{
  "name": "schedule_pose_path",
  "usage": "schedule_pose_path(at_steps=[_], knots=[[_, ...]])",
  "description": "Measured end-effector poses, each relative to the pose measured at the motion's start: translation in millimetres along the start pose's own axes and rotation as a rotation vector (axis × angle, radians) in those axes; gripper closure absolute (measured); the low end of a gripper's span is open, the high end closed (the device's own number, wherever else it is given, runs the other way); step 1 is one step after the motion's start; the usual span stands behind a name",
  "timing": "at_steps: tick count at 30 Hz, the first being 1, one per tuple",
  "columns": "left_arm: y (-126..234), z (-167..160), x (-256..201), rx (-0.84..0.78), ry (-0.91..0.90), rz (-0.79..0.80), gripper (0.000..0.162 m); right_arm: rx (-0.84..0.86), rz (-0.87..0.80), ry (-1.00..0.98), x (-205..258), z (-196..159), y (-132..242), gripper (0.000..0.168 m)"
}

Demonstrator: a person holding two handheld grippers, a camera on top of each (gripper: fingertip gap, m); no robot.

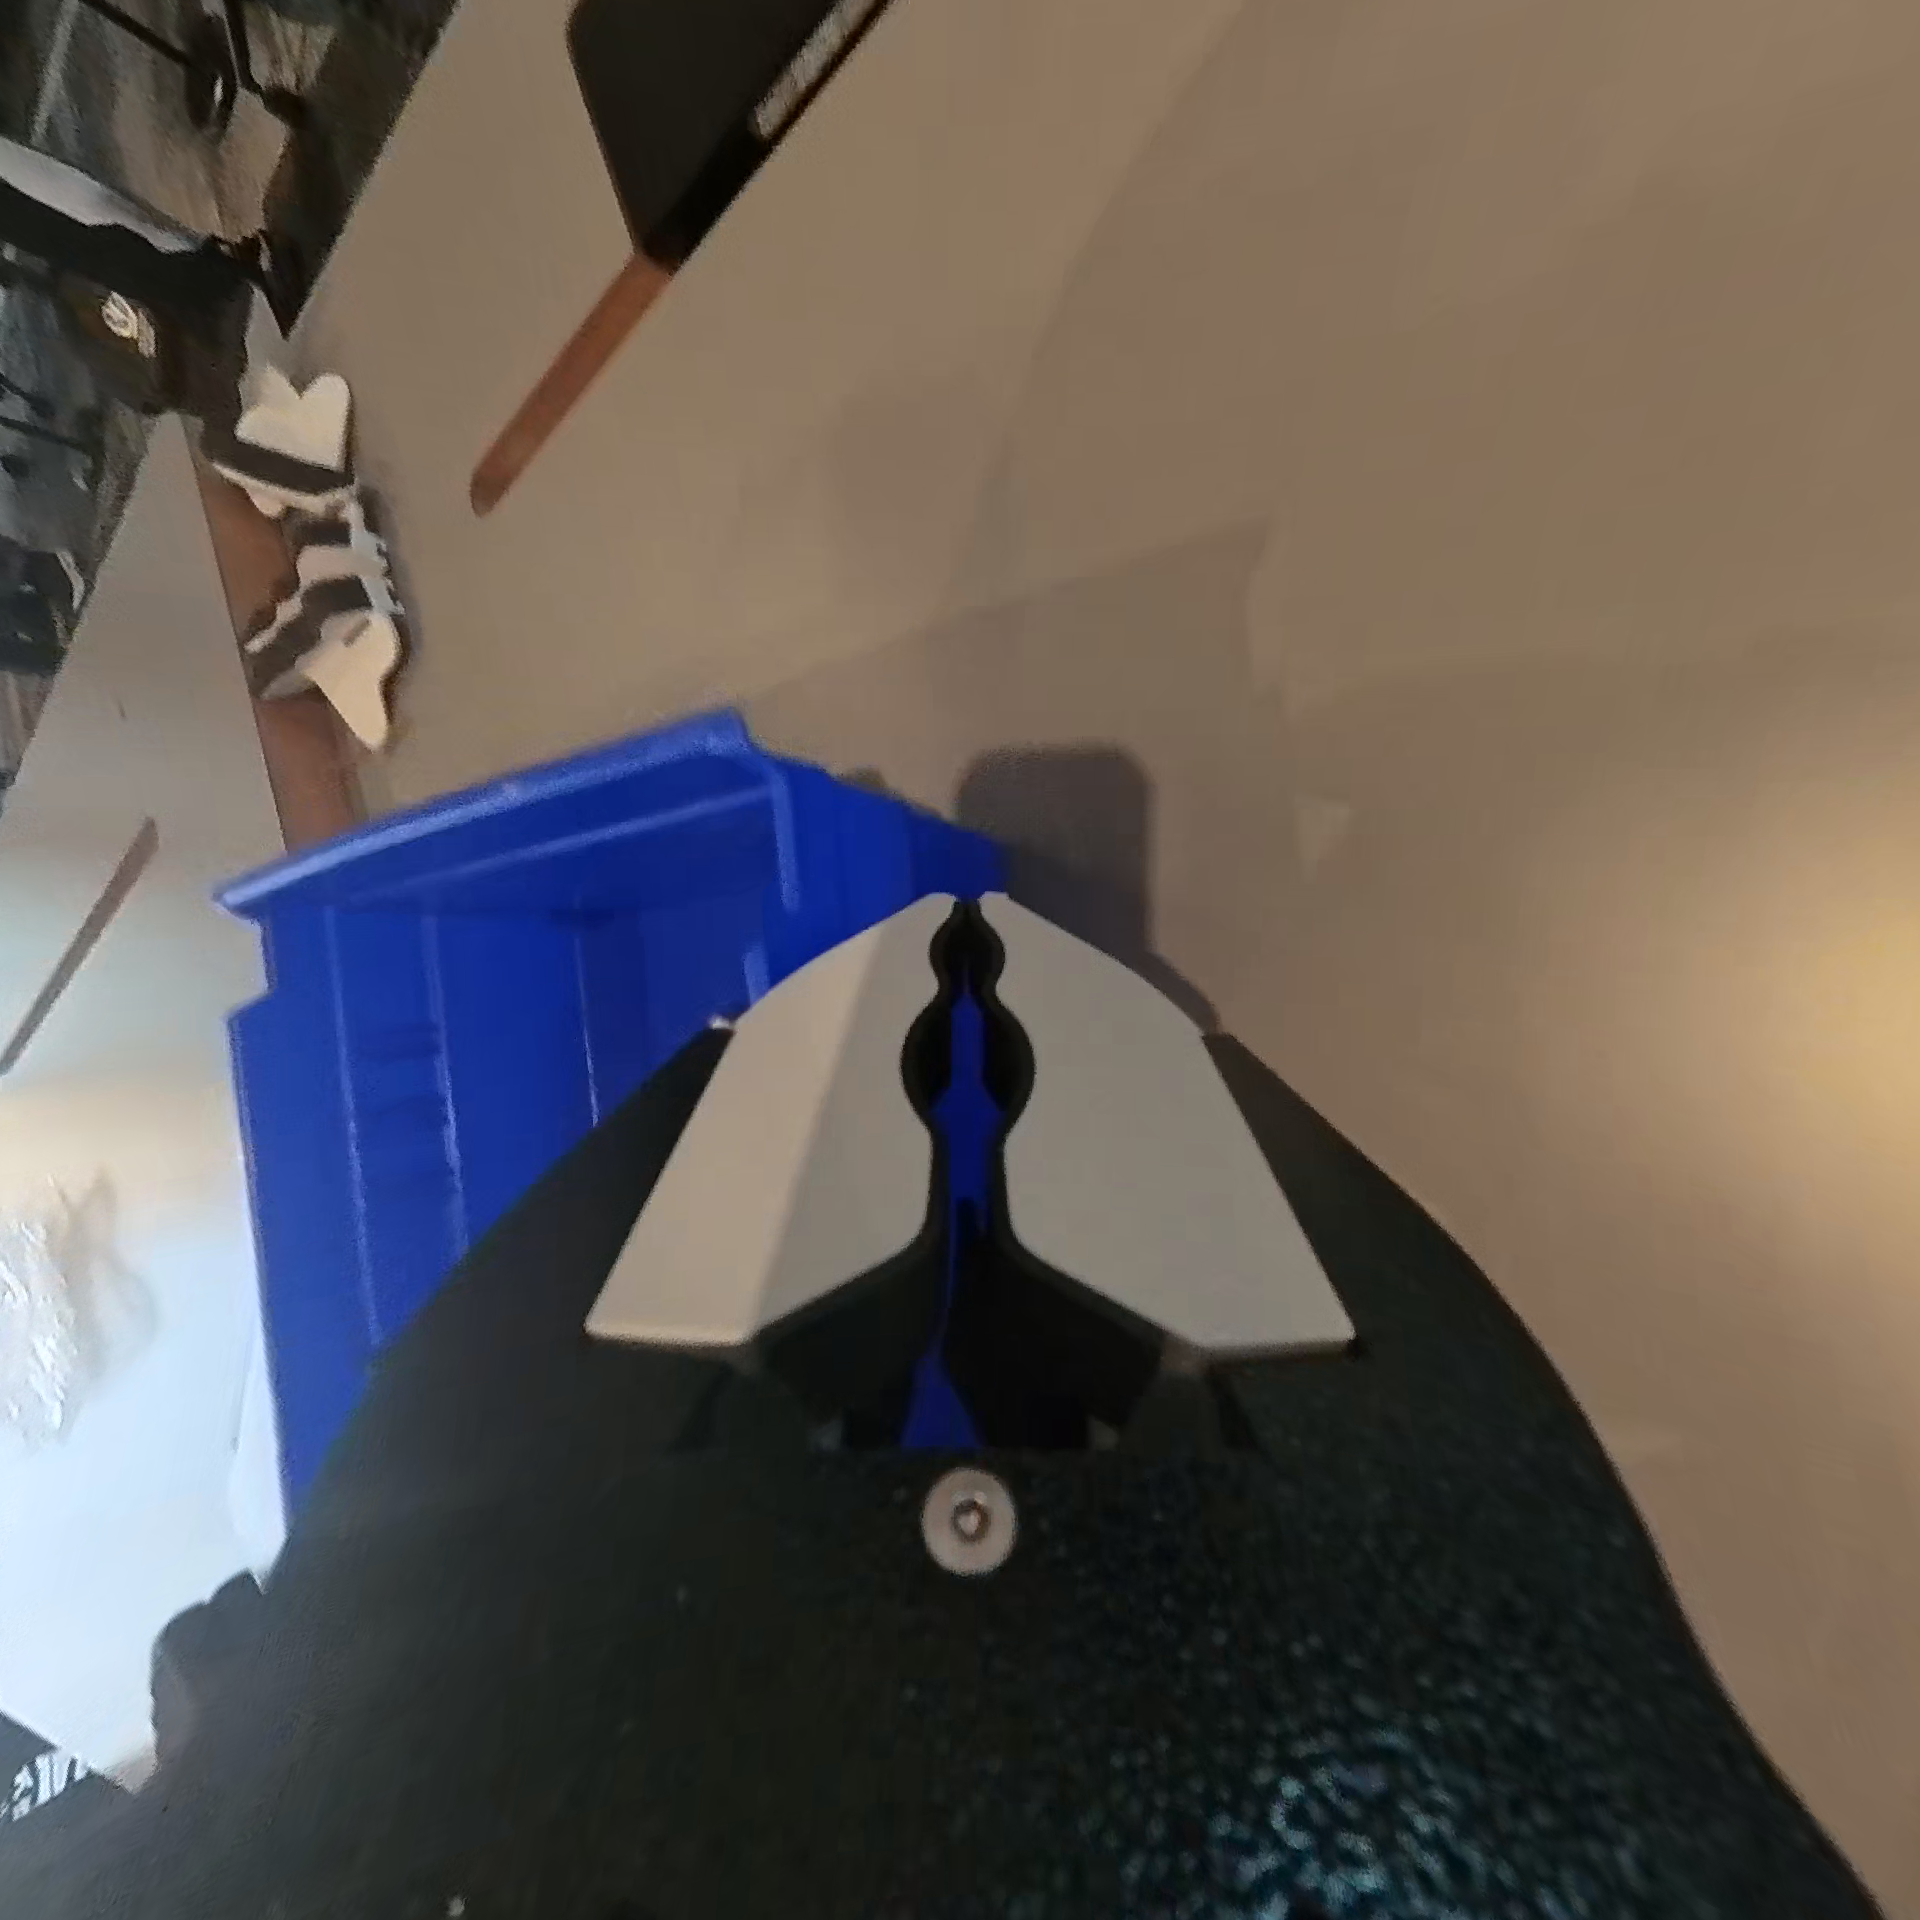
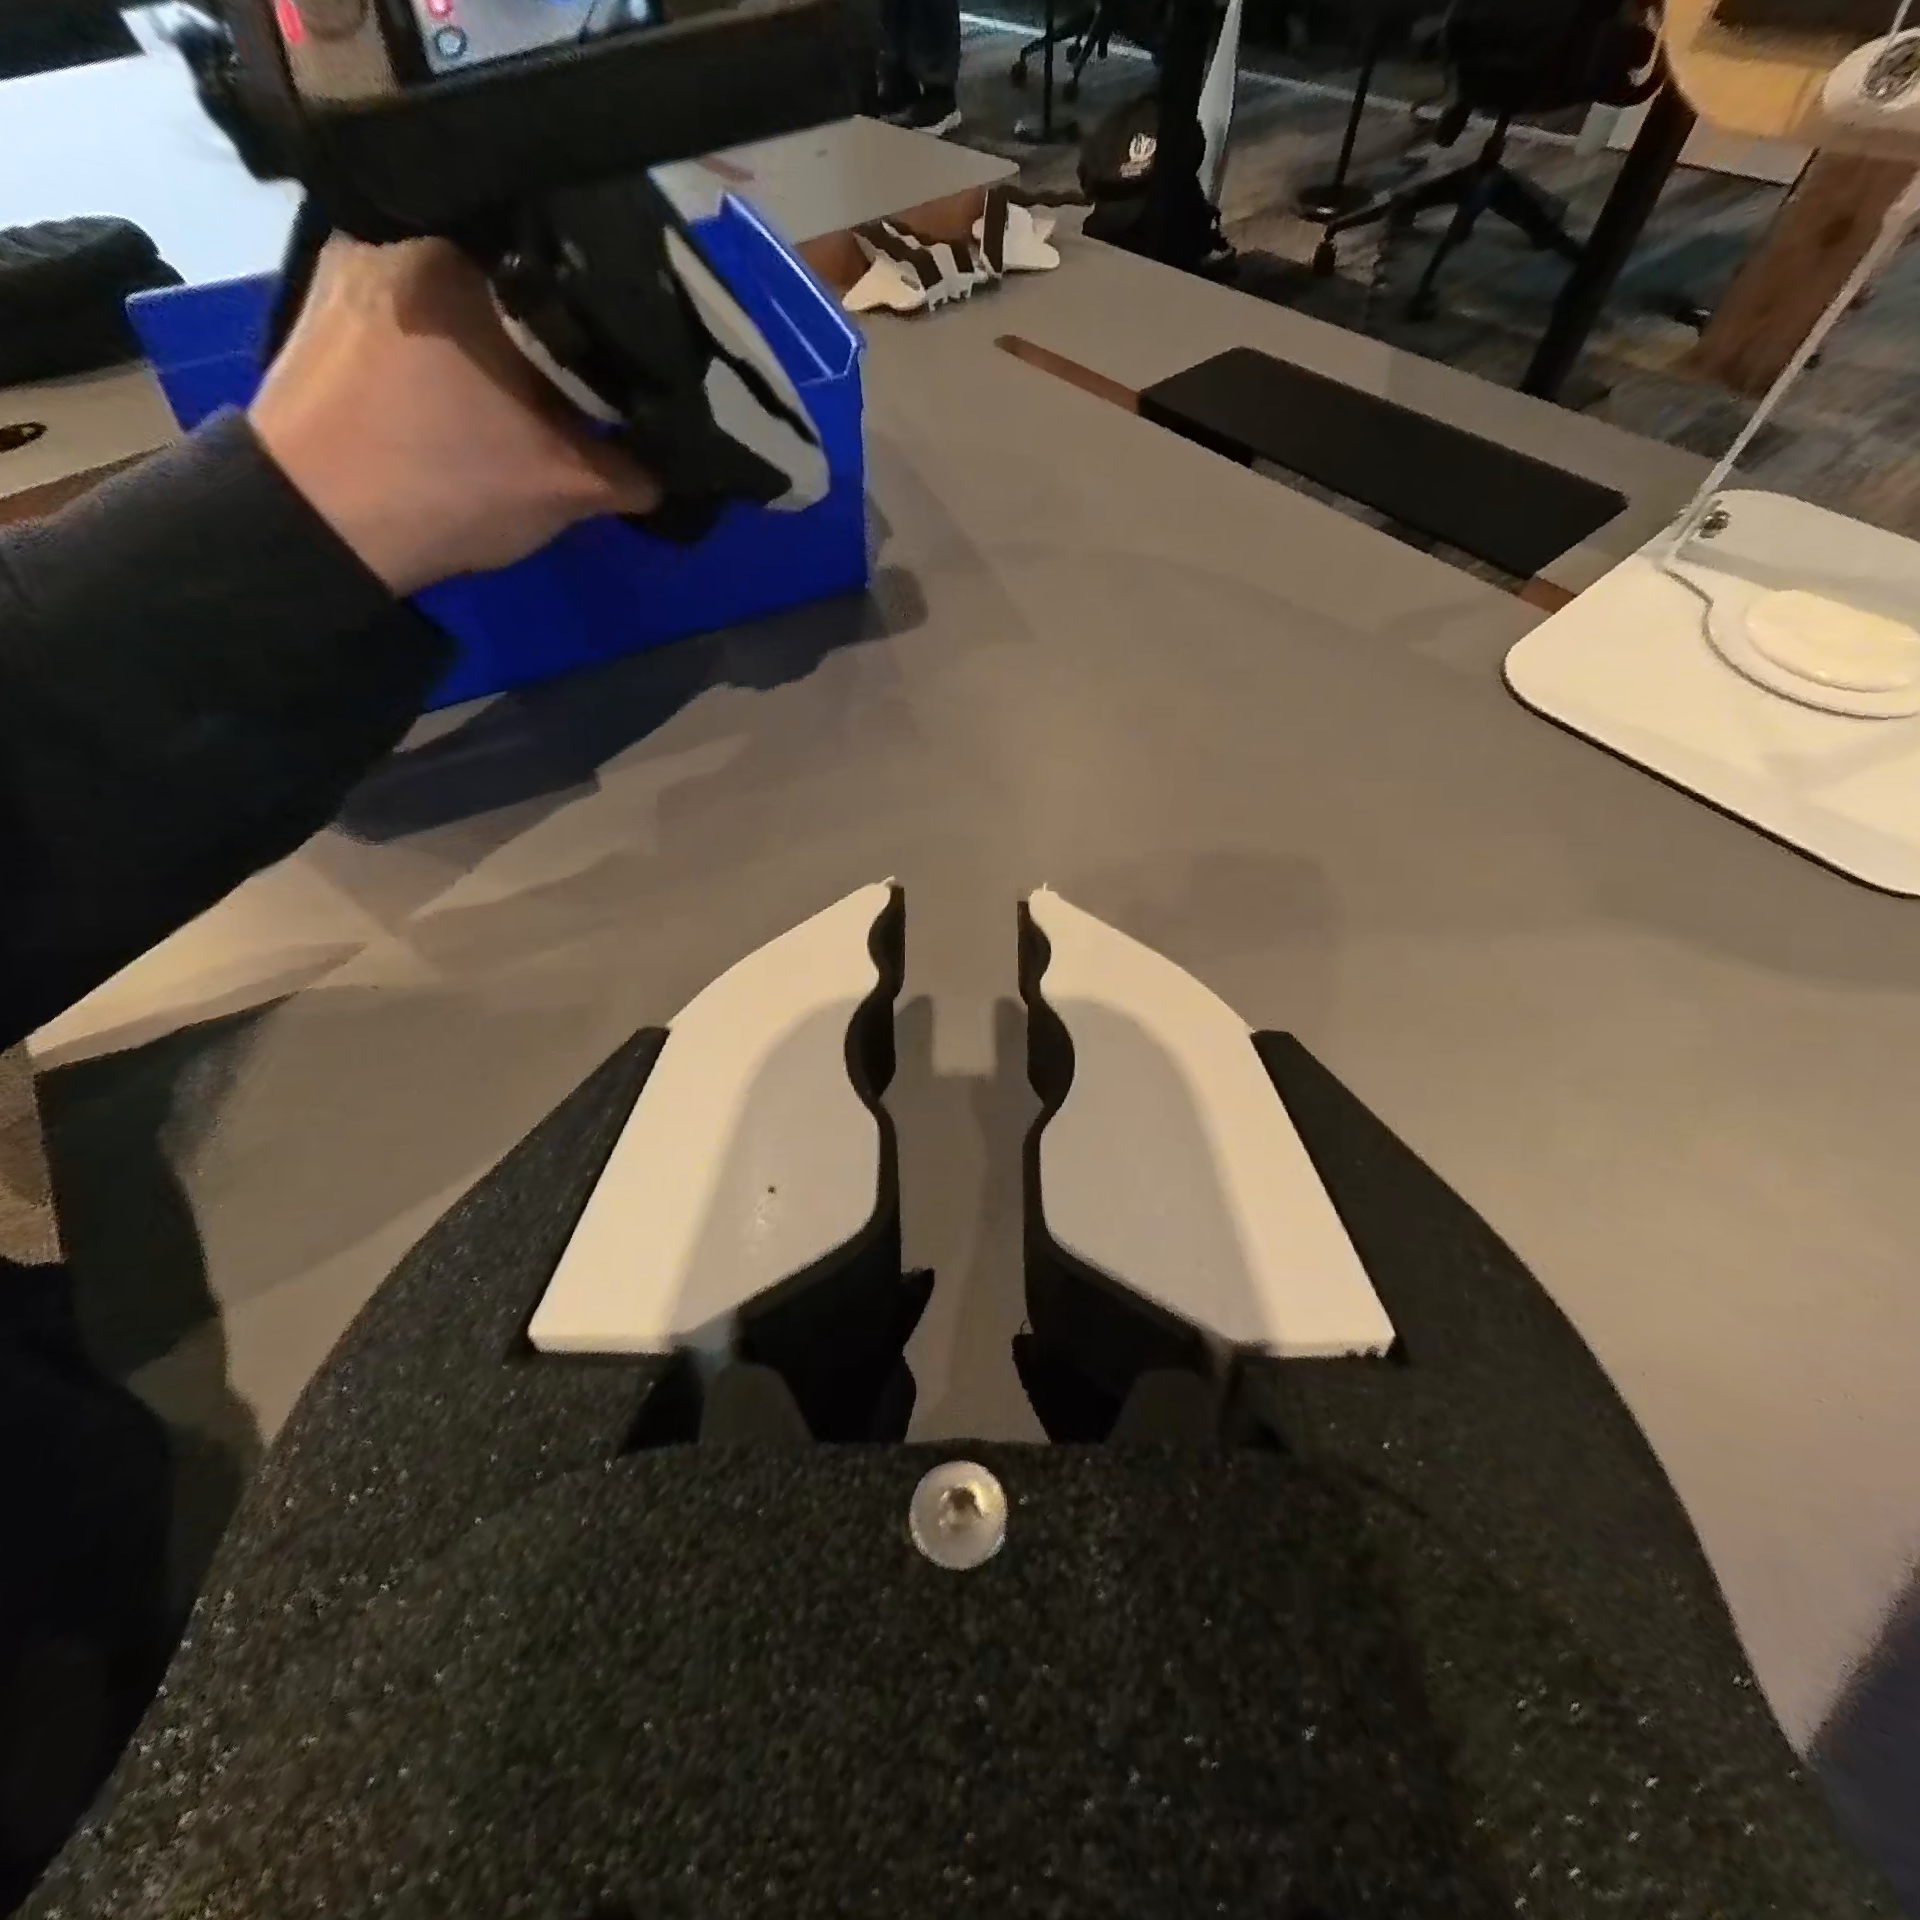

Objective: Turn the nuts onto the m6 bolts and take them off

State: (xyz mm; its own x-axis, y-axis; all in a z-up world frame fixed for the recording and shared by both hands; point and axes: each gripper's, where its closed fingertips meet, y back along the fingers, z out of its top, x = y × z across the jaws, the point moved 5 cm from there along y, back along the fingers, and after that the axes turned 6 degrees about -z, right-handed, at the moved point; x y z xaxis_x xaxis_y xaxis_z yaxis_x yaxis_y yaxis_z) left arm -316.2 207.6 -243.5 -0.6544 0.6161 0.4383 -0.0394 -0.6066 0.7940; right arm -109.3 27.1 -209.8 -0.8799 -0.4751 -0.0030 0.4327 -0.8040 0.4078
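Blue bin (image 2: 665,592); grey table (image 2: 1195,748); white fingers (image 2: 727,1122); black pad (image 2: 1382,457)

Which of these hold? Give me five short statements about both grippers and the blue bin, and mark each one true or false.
1. The left gripper has its fingers closed together. True.
2. The right gripper is clamped on a nut. False: its jaws stand apart with only the bare grey table between them.
3. The left gripper is at the blue bin. True: in the right wrist view its tips point down into the bin.
4. The blue bin stands on the white base plate. False: it stands on the grey table, well apart from the plate.
5. A bolt lies on the table between the two grippers. False: no bolt shows there.
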Motion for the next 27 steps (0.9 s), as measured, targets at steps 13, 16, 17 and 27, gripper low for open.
schedule_pose_path(at_steps=[13, 16, 17, 27], knots=[[88, -28, 101, -0.431, 0.433, -0.402, 0.16, -0.254, -0.047, 0.051, -7, 9, -11, 0.148], [54, -42, 107, -0.213, 0.524, -0.616, 0.131, -0.387, -0.106, 0.117, -9, 16, -21, 0.15], [44, -43, 104, -0.158, 0.546, -0.684, 0.128, -0.425, -0.126, 0.146, -9, 17, -25, 0.151], [-26, -46, 66, 0.264, 0.53, -0.737, 0.13, -0.62, -0.308, 0.386, -1, 6, -40, 0.155]])
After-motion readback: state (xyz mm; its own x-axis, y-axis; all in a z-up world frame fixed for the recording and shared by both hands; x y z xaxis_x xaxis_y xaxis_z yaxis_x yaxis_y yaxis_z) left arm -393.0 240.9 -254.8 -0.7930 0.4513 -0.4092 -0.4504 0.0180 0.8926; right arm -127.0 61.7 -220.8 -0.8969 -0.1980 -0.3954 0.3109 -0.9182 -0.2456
